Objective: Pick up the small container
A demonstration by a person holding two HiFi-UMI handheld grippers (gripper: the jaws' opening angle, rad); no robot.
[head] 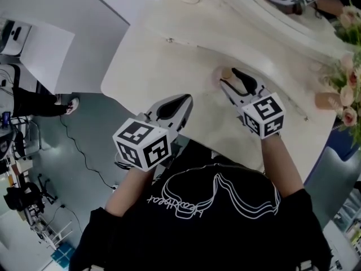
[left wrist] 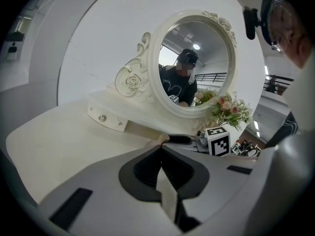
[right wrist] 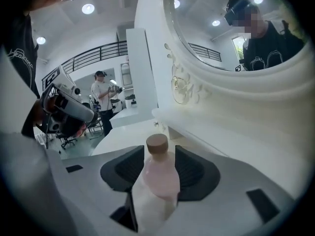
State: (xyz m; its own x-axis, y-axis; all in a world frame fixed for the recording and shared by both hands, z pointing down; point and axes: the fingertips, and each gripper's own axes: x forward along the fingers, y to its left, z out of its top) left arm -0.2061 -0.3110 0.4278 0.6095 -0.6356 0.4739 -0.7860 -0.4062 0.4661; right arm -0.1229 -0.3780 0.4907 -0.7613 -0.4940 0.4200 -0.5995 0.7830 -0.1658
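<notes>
The small container is a pale pink bottle with a tan cap, standing upright on the cream dressing table. In the right gripper view the pink bottle stands between the two dark pads, with its cap just past the fingertips. My right gripper is spread wide around it, and I see no squeeze on the bottle. My left gripper hangs over the table's front edge, left of the bottle. Its jaws meet with nothing between them.
An oval mirror in an ornate cream frame stands at the back of the table on a base with small drawers. A bunch of pink flowers stands at the right. The table's curved edge drops to a grey floor with cables.
</notes>
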